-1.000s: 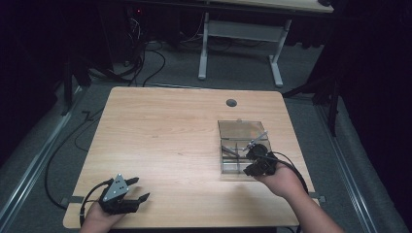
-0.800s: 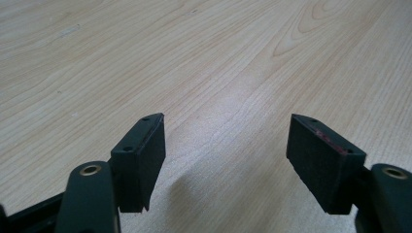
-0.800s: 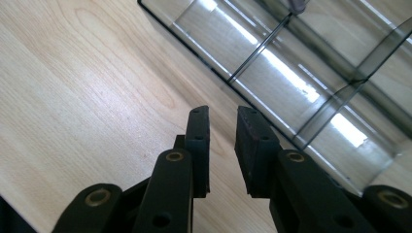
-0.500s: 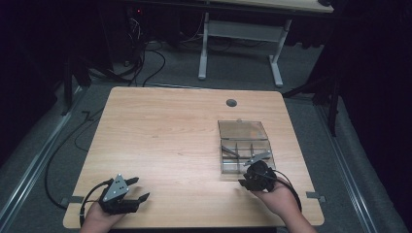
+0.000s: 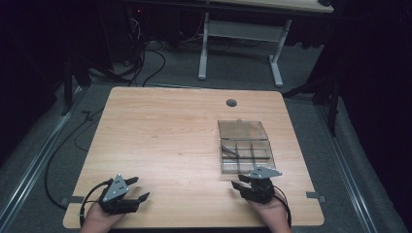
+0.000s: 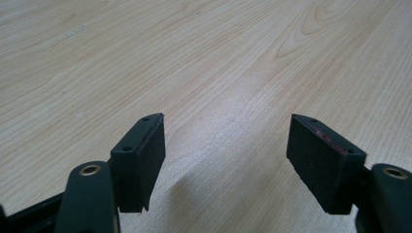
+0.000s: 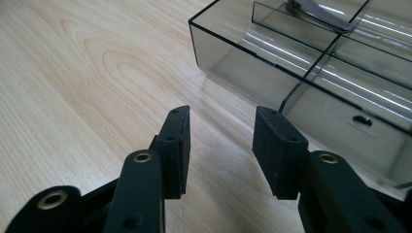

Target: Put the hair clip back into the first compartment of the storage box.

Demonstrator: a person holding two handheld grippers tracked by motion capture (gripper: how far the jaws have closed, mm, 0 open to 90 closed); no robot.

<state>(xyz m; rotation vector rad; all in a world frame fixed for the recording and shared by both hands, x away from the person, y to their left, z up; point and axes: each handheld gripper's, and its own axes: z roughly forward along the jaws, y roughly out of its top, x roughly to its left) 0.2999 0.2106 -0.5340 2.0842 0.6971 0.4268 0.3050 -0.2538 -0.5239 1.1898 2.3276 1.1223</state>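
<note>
A clear smoky plastic compartment box (image 5: 262, 154) sits on the right half of the wooden table (image 5: 170, 131), its lid (image 5: 242, 129) laid open behind it. A thin dark piece (image 5: 229, 150) lies in one rear cell. My right gripper (image 5: 238, 182) rests just in front of the box's near edge, open and holding nothing. In the right gripper view its jaws (image 7: 221, 128) stand a little apart beside the box's near corner (image 7: 228, 53); a small dark part (image 7: 362, 120) lies in the nearest cell. My left gripper (image 5: 141, 188) is wide open over bare wood (image 6: 226, 141).
A round cable hole (image 5: 231, 103) is near the table's far edge. A second desk frame (image 5: 240, 43) and loose cables (image 5: 145, 58) are on the floor beyond. The table's near edge lies right under both hands.
My right gripper has pulled back from over the box toward the table's near edge. The left gripper has stayed where it was.
</note>
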